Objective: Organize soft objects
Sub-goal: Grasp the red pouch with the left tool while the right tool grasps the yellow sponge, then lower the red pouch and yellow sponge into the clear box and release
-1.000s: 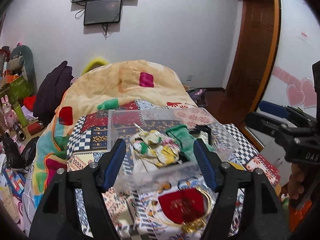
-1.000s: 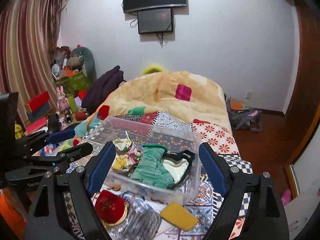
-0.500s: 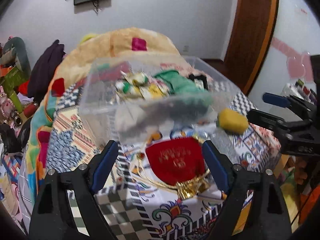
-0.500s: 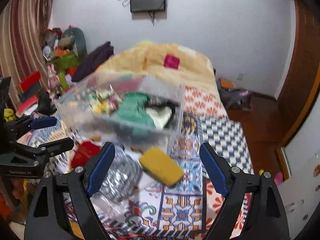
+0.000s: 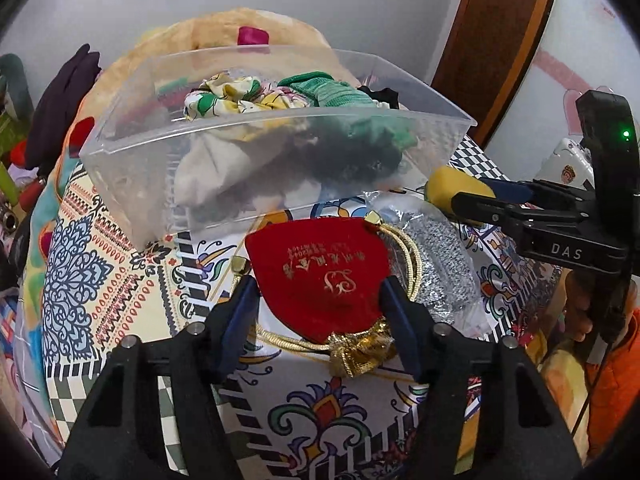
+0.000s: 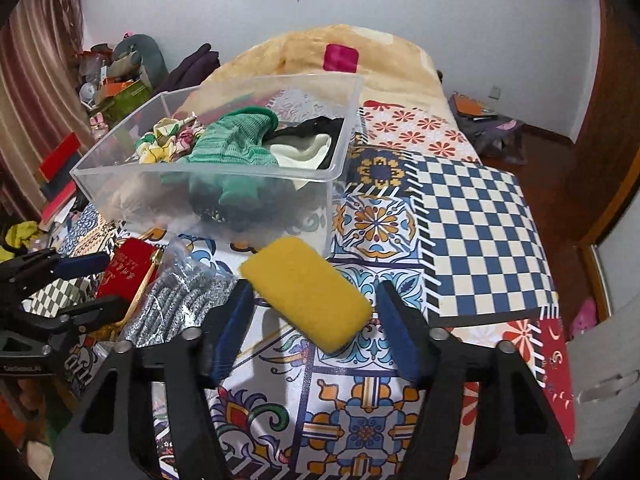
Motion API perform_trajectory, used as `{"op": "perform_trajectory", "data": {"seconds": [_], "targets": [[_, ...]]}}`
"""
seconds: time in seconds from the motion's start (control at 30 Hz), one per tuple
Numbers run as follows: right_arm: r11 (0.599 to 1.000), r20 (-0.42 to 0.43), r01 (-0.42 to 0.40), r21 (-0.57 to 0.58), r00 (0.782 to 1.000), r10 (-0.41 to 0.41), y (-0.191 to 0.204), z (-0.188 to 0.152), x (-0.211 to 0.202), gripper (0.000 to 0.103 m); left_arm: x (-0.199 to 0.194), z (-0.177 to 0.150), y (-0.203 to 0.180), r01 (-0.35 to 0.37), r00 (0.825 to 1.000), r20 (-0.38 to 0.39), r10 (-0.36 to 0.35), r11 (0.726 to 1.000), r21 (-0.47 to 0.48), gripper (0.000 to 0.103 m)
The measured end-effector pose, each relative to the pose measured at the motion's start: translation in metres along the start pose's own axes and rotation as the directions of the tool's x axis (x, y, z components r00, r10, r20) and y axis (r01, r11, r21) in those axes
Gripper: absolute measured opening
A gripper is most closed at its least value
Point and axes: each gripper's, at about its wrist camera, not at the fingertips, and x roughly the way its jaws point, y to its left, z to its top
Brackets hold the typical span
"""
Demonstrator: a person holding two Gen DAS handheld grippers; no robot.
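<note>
A clear plastic bin (image 5: 120, 152) (image 6: 336, 168) on the patterned bedspread holds a floral scrunchie (image 5: 224, 94), a green knit cloth (image 6: 236, 140) and black and cream fabric. In front of it lie a red velvet pouch (image 5: 320, 268) (image 6: 124, 268) with gold cords, a silver glitter bag (image 5: 436, 260) (image 6: 180, 300) and a yellow sponge (image 6: 304, 284) (image 5: 456, 190). My left gripper (image 5: 318, 300) is open, its fingers on either side of the red pouch. My right gripper (image 6: 316, 320) is open, its fingers on either side of the yellow sponge.
A tan blanket (image 6: 352, 56) is heaped behind the bin. Clutter and a dark garment (image 6: 192, 68) stand at the left of the bed. A wooden door (image 5: 504, 40) and floor lie to the right. The checkered bedspread (image 6: 472, 216) stretches right of the bin.
Both grippers have tilted down and moved forward onto the items in front of the bin. The left one now straddles the red pouch, the right one the yellow sponge.
</note>
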Motion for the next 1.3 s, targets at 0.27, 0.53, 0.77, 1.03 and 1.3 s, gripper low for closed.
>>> {"op": "perform_trajectory", "data": {"seconds": [0.27, 0.53, 0.77, 1.03, 1.3], "targets": [[1.000, 0.042, -0.006, -0.006, 0.999, 0.006, 0.002, -0.001, -0.013, 0.037, -0.008, -0.009, -0.006, -0.032, 0.999, 0.035, 0.032, 0.999, 0.020, 0.042], [1.000, 0.143, -0.015, 0.005, 0.990, 0.014, 0.006, 0.008, -0.043, 0.034, -0.041, -0.011, 0.001, -0.058, 0.990, 0.132, 0.055, 0.998, 0.023, 0.035], [1.000, 0.231, -0.014, -0.019, 0.973, 0.018, 0.018, 0.022, -0.069, 0.034, -0.078, 0.008, 0.011, -0.045, 0.971, 0.236, 0.045, 0.999, -0.004, 0.034], [0.999, 0.316, -0.030, -0.024, 0.948, 0.036, 0.026, 0.049, -0.084, 0.034, -0.100, 0.043, 0.022, -0.045, 0.943, 0.327, 0.056, 0.998, -0.038, 0.035], [0.999, 0.351, -0.031, -0.036, 0.936, 0.042, 0.043, 0.080, -0.071, 0.034, -0.093, 0.076, 0.034, -0.092, 0.928, 0.357, 0.111, 0.993, -0.071, 0.035]]}}
